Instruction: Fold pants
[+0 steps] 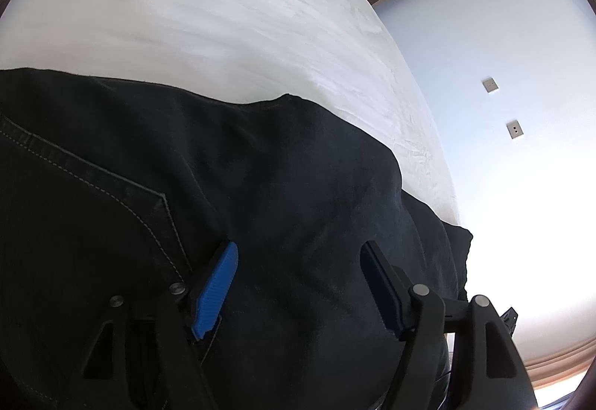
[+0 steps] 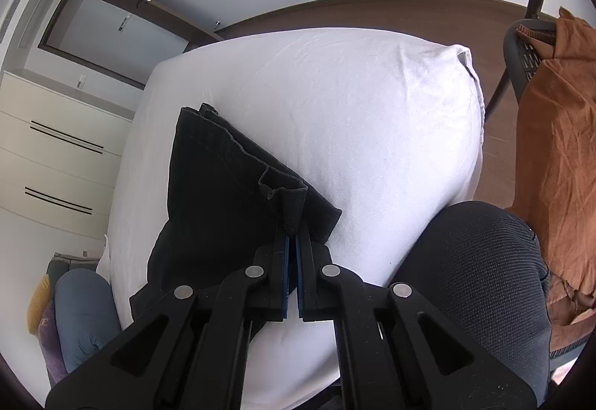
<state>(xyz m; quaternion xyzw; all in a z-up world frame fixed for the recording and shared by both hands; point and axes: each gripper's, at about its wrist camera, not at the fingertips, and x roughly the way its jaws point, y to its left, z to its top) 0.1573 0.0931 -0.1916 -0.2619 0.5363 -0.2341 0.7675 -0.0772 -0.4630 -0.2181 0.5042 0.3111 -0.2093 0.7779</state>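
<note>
One gripper lets go of the dark pants on the bed, the other holds a hem.

The black denim pants [image 2: 223, 194] lie already doubled on the white bed sheet [image 2: 372, 112], near its edge. The left gripper [image 1: 300, 285] hovers over the cloth with its blue pads [image 1: 218, 287] well apart and nothing between them, probably because this side is already laid down. The right gripper [image 2: 292, 246] has its jaws pressed together on a small raised piece of the hem, so that it can place or pull this end flat.
</note>
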